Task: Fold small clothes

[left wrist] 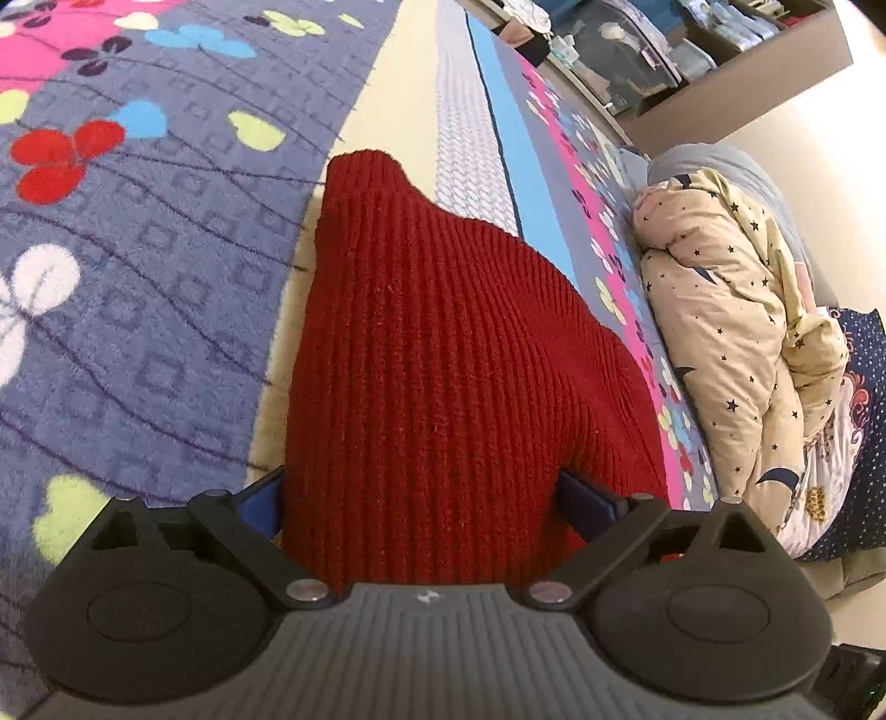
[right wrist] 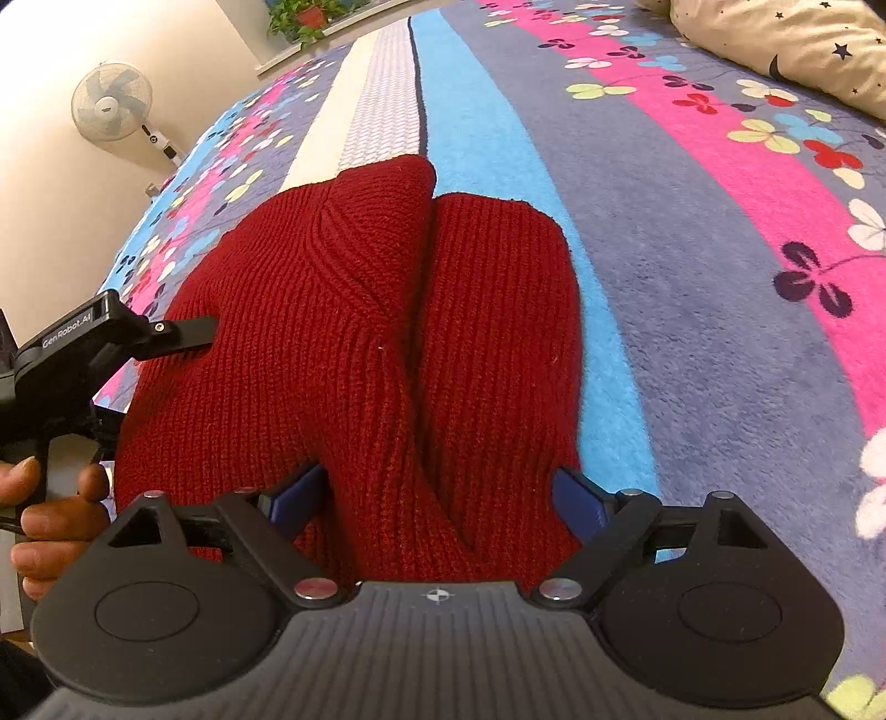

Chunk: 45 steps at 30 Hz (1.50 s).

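A dark red ribbed knit garment (left wrist: pixel 432 354) lies on the flowered bedspread (left wrist: pixel 138 249). In the left wrist view its near part fills the gap between the blue pads of my left gripper (left wrist: pixel 421 498), whose jaws stand wide around the bunched knit. In the right wrist view the same red knit (right wrist: pixel 354 332) shows a folded flap and a crease down the middle. Its near edge sits between the blue pads of my right gripper (right wrist: pixel 437 498), jaws also wide. The left gripper body (right wrist: pixel 83 343) shows at the left edge, held by a hand.
A rolled cream quilt with stars (left wrist: pixel 736 321) lies on the bed at the right. Shelves with stored items (left wrist: pixel 664 50) stand behind it. A standing fan (right wrist: pixel 111 105) and a potted plant (right wrist: pixel 304 16) are beyond the bed's far edge.
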Available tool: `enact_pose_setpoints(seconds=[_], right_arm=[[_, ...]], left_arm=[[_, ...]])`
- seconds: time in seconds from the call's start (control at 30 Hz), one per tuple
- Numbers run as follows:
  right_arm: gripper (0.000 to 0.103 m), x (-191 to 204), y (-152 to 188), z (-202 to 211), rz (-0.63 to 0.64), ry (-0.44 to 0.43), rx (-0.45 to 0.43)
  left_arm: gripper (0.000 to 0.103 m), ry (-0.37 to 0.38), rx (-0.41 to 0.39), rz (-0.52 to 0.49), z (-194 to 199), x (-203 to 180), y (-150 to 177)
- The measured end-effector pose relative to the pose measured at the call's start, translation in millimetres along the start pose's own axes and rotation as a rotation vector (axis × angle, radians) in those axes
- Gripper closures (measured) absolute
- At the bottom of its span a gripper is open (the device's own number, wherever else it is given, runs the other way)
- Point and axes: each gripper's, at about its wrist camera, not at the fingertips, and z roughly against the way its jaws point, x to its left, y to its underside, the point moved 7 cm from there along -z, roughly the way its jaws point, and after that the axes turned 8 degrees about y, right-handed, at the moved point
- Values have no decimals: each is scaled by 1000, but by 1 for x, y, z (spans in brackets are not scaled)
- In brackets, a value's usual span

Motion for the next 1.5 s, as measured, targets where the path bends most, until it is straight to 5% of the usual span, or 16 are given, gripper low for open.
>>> enact_pose_setpoints(seconds=[0.2,0.33,0.43,0.6,0.83,0.93,1.03,1.2,1.33,1.4,1.5], right_arm=[[41,11,-4,5,41,-1,-37],[68,21,-9,18,68,6,-74],[77,30,-13,26,71,-18,-107],[79,61,-21,36,98,-116,-162],[79,129,-15,30,193,-289,-182],[79,154,-7,21,253,-314,-172],[76,163,2,5,281,-286,-125],[74,169,12,1,290,-260,-81],[67,169,15,3,278,-253,-62],[65,163,17,3,275,-247,-48],[62,157,21,3,273,-242,-32]], left_arm=[[32,-1,-21,-55,13,-11,-6],[40,15,-40,-104,30,-22,-9],[42,16,-69,-150,46,-30,-14],[43,-18,-121,-204,91,-25,-37],[42,-89,-161,-199,168,28,-60],[38,-105,-134,-136,176,62,-62],[37,-223,-82,-70,176,92,-55],[36,-345,-186,-199,224,87,-40],[36,-274,-194,-301,247,57,-6],[36,-256,-163,-399,241,47,17],[36,-388,0,-535,193,67,58]])
